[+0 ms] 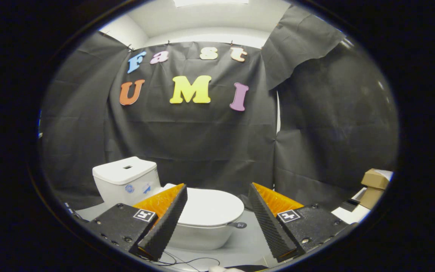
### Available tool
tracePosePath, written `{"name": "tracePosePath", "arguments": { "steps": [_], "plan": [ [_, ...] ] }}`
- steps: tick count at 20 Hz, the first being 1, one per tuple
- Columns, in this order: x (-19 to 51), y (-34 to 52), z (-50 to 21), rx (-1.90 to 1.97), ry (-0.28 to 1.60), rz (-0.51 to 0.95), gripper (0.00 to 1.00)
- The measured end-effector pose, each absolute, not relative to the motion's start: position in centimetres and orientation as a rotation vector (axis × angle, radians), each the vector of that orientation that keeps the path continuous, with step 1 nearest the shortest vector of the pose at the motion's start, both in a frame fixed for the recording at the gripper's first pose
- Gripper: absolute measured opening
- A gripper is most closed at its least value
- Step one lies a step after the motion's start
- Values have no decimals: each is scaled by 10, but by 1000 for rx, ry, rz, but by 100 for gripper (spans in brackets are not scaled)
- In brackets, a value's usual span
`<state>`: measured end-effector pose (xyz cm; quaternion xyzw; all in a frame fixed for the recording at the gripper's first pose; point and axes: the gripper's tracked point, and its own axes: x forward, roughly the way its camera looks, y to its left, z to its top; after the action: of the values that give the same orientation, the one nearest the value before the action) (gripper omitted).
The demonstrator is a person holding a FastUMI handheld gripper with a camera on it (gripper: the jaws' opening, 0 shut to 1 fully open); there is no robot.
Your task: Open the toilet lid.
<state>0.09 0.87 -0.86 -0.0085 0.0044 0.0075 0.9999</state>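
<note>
A small white toilet stands on a grey floor ahead of me. Its lid (210,206) lies flat and closed over the bowl (198,236), and the tank (127,181) rises behind it to the left. My gripper (217,189) is open, its fingers spread wide with nothing between them. The left finger (166,223) overlaps the lid's left side in the view. The right finger (268,223) stands to the right of the bowl. The lid's front rim sits between the fingers and a little beyond them.
Black cloth walls (202,143) close off the booth behind the toilet. Cardboard boxes (374,185) and a white slab (349,213) sit at the far right. A thin dark cable (187,260) lies on the floor in front of the bowl.
</note>
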Motion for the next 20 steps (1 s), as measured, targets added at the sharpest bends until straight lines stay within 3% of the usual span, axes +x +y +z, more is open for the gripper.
{"name": "tracePosePath", "arguments": {
  "steps": [9,20],
  "plan": [
    [17,12,-4,-29,4,21,100],
    [110,-17,-24,17,49,48,100]
  ]
}}
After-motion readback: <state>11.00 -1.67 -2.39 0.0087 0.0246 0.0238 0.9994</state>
